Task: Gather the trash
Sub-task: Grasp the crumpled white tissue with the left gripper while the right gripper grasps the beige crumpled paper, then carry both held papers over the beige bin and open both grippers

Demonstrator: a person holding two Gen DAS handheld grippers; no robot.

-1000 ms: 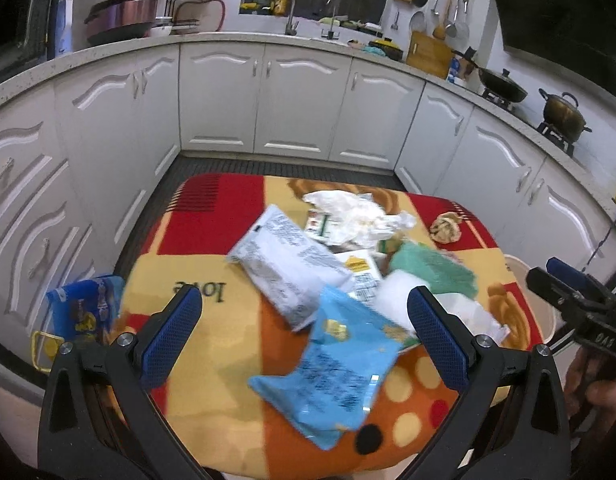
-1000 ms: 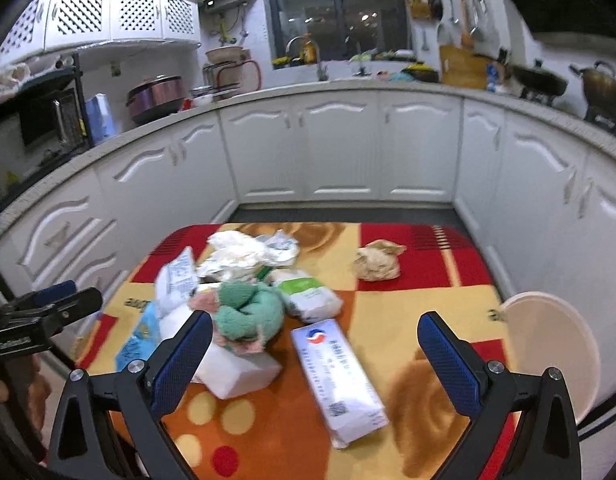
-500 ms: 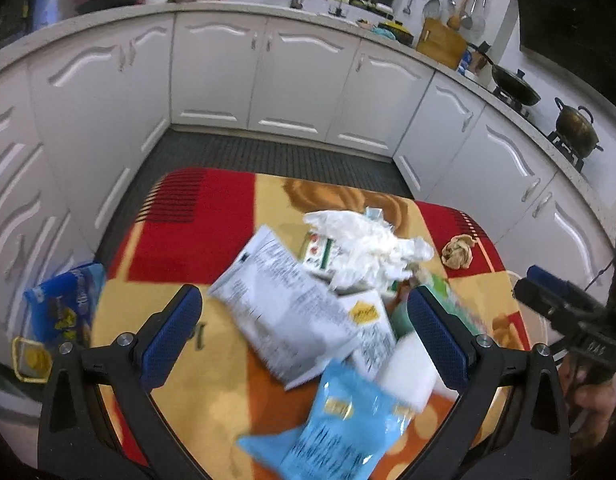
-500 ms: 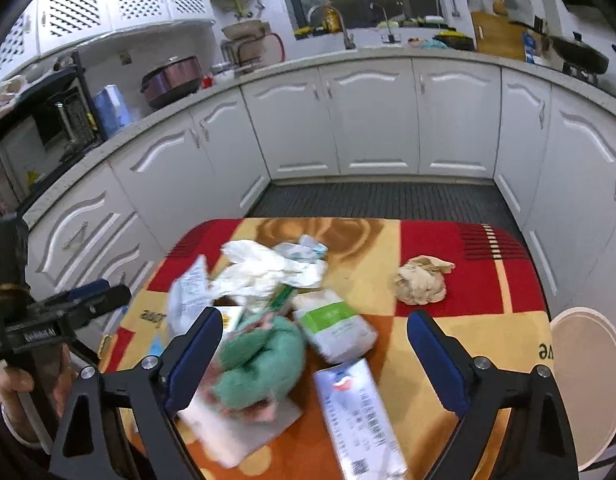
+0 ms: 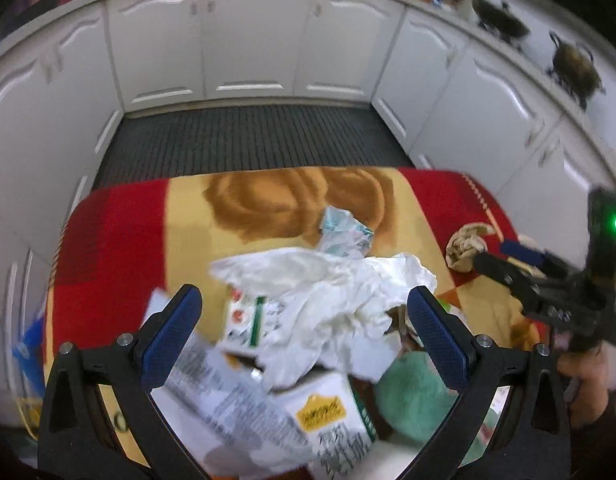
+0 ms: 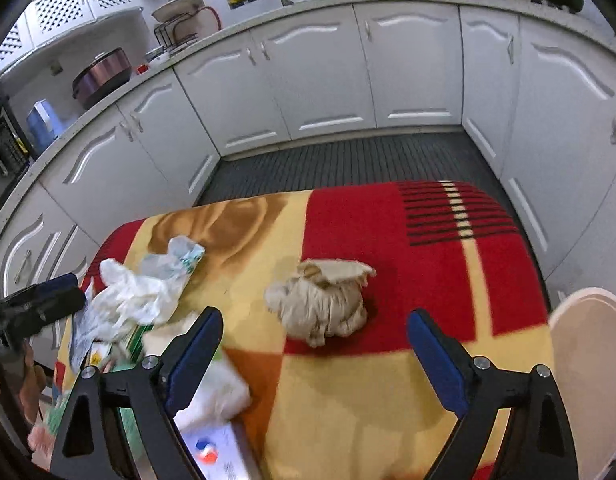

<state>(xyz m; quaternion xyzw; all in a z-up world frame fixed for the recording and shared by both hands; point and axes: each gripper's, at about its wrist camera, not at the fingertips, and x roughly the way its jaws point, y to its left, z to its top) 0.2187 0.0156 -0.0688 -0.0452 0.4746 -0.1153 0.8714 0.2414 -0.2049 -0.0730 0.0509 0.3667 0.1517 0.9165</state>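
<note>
Left tool [image 5: 304, 316] gapes empty over soft white crumpled plastic [image 5: 328, 300] amid the bench [image 6: 388, 400] litter; right tool [image 6: 314, 344], empty, its jaws just narrowing, faces a beige paper wad [image 6: 320, 304] (light, crushable; pinch across its bulk).

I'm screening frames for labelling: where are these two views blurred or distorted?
Left wrist view: motion smear on the white crumpled plastic, the printed packets and the cabinets, while the left claw is sharp. Right wrist view: crisper, the brown paper wad readable, blur near the bottom-left litter. Both: fisheye bends the counters.
</note>
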